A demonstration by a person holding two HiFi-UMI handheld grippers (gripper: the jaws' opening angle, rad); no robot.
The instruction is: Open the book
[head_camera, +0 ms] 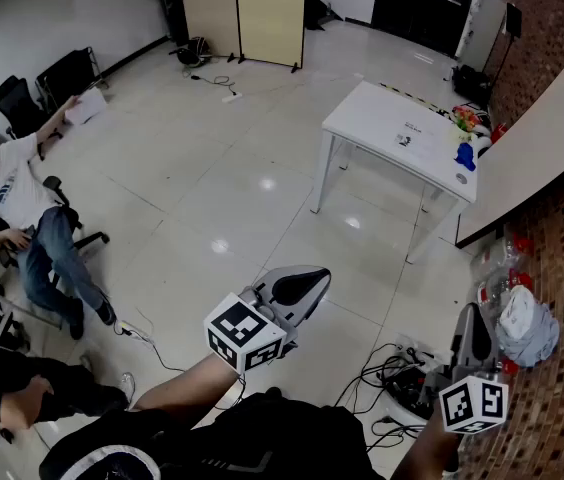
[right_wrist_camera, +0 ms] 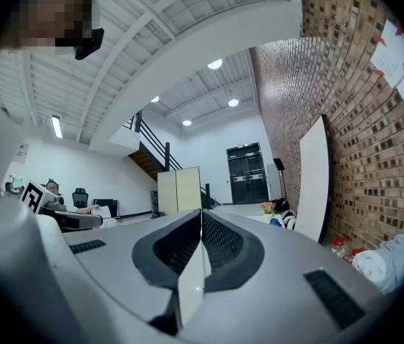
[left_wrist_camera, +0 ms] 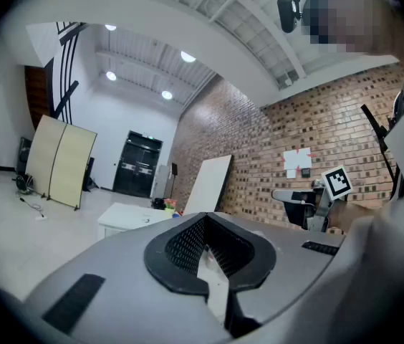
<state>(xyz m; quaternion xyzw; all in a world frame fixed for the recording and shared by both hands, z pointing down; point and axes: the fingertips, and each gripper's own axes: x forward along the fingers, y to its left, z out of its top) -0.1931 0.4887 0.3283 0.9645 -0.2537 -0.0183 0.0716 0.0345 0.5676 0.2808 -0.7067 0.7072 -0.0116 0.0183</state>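
Pale floor tiles (head_camera: pixel 212 198) fill the head view; left gripper (head_camera: pixel 302 284) and right gripper (head_camera: pixel 470 320) are held low, pointing forward, well apart from the white table (head_camera: pixel 372 118). Whether its flat printed item (head_camera: pixel 409 138) is the book cannot be told. Only the gripper views show both jaw pairs pressed together, nothing between.

A white table (head_camera: pixel 394 128) stands on pale tiled floor (head_camera: pixel 212 168) beside a brick wall (head_camera: pixel 552 8).

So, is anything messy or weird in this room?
Yes. A tangle of cables lies loose on the floor by the brick wall, and a white bundle and plastic bottles are dumped beside it.
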